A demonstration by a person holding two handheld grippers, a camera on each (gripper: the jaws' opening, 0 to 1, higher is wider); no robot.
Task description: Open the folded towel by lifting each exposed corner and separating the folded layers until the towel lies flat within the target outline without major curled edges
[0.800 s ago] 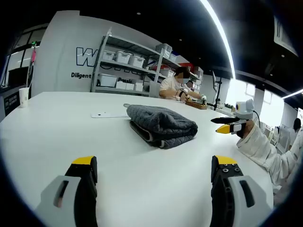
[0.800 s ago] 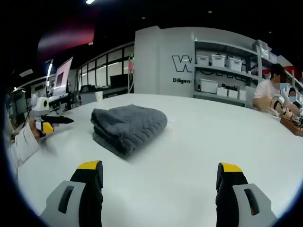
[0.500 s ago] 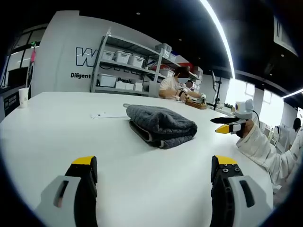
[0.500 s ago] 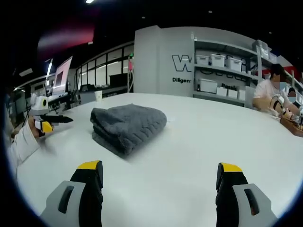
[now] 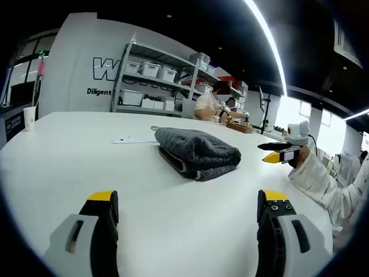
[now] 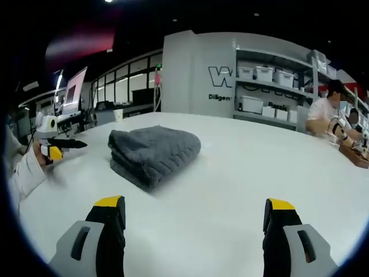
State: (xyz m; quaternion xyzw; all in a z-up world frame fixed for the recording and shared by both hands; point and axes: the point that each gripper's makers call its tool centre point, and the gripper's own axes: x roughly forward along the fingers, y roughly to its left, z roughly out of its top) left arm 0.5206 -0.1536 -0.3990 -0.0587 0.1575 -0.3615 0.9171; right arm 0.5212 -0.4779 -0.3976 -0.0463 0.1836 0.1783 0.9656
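The folded grey towel [image 5: 198,152] lies on the white table [image 5: 69,161], still a compact bundle; in the left gripper view it sits at about 12 o'clock from the left gripper [image 5: 187,210], well apart from it. That gripper's jaws stand wide open with nothing between them. In the right gripper view the towel [image 6: 154,153] lies toward 11 o'clock of the right gripper [image 6: 195,216], whose jaws are likewise spread and empty.

Judging from the stacked edges on the near side of the bundle, the main risk is pinching more than one layer at a corner: the whole stack would lift or drag across the smooth table instead of opening. A shallow pinch on thick cloth could also slip and let the corner curl back under. No target outline can be made out on the table, so whether the towel would end inside it cannot be judged.

Going left to right in the left gripper view: a paper cup [image 5: 29,118] stands near the table's far left edge at about 10 o'clock, a flat white card-like thing [image 5: 134,139] lies just beside the towel's left side, shelving with storage bins [image 5: 151,83] rises behind, and a seated person [image 5: 212,107] works at the far side. The flat thing is the nearest obstacle; an opened layer could land on it.
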